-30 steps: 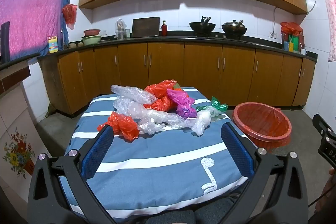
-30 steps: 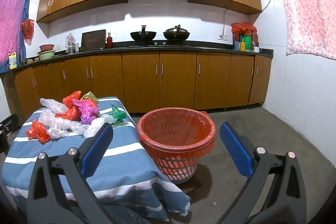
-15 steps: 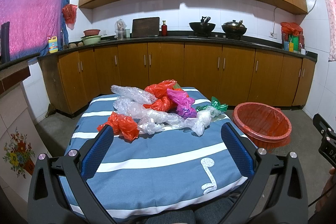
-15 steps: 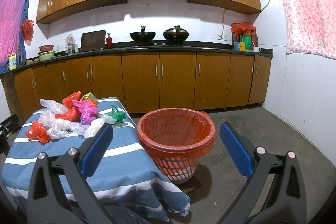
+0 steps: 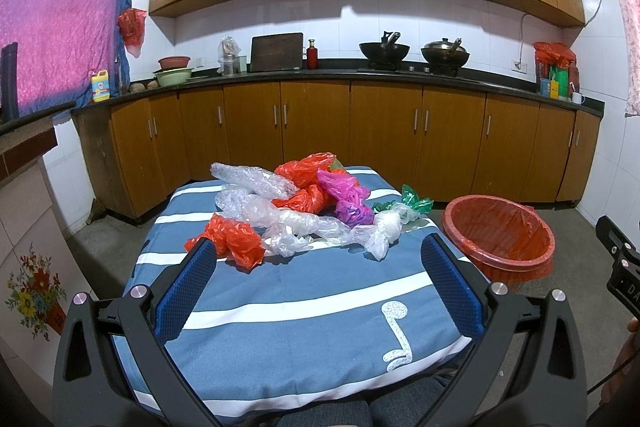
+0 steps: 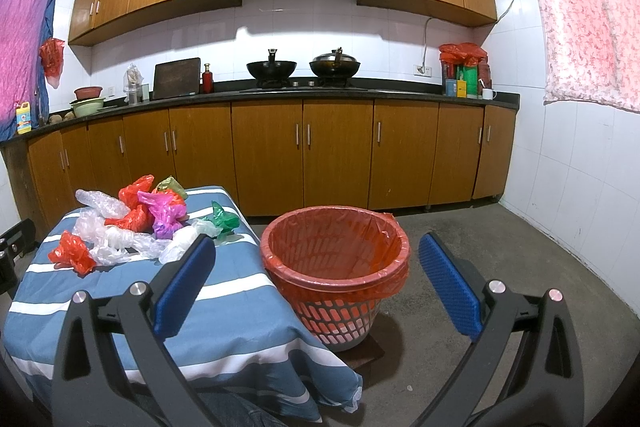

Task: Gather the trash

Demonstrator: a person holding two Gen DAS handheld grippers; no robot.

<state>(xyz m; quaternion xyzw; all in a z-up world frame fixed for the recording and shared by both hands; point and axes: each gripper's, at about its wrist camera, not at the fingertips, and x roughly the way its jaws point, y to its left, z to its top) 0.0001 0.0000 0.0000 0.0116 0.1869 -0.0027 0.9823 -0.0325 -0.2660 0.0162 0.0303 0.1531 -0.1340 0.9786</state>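
Observation:
A heap of crumpled plastic bags [image 5: 304,211] lies on the far half of a table under a blue striped cloth [image 5: 304,311]: red, clear, magenta, purple and green ones. The same heap of bags [image 6: 132,223] shows at the left of the right wrist view. A red-lined basket [image 6: 336,259] stands on the floor just right of the table, seen too as the basket [image 5: 500,239]. My left gripper [image 5: 318,275] is open over the near half of the cloth, short of the heap. My right gripper [image 6: 316,275] is open, held in front of the basket, nothing in it.
Wooden kitchen cabinets [image 5: 320,135] and a dark counter with woks run along the back wall. Bare concrete floor [image 6: 500,267] stretches right of the basket to a white tiled wall. Part of the other gripper [image 5: 618,267] shows at the right edge.

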